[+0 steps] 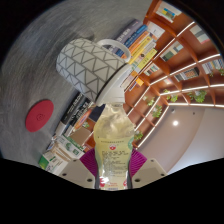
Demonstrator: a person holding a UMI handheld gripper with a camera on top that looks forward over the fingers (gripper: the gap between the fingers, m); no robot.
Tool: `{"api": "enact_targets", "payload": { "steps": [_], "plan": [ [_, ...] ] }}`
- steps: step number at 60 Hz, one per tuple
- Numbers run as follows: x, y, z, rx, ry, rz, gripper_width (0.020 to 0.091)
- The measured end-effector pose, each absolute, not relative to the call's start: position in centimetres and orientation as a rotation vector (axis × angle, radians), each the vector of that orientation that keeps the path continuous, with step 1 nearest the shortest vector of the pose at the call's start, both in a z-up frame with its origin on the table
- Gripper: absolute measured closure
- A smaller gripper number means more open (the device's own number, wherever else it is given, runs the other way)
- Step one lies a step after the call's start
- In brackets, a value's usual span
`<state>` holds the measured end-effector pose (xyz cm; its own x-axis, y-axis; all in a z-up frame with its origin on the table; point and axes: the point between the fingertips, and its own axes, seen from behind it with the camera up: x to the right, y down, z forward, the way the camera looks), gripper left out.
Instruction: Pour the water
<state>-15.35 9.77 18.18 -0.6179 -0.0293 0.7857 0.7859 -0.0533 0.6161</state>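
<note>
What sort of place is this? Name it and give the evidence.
Probably a library or bookshop café: lit wooden bookshelves run beyond the fingers, and a patterned mug stands behind the bottle held between them, tilted.

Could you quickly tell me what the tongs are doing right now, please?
Tongs: closed on the plastic bottle, both pads pressing its sides, holding it tilted toward the white patterned mug.
</note>
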Motion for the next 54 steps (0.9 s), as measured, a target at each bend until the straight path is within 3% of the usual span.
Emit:
{"api": "enact_targets", "payload": {
  "steps": [12, 18, 33, 41, 54],
  "plan": [
    [-15.4, 9.9, 17.6, -0.867, -1.588, -1.692, 0.074],
    [-15.0, 9.2, 17.6, -1.018, -1.474, -1.54, 0.0739],
    [-14.2, 8.6, 16.8, -1.617, -0.737, -0.622, 0.0737],
    [-14.3, 9.0, 17.0, -1.647, -0.373, -0.216, 0.0738],
    [-15.0, 9.8, 12.7, -1.716, -0.16, 0.076, 0.0739]
  ]
}}
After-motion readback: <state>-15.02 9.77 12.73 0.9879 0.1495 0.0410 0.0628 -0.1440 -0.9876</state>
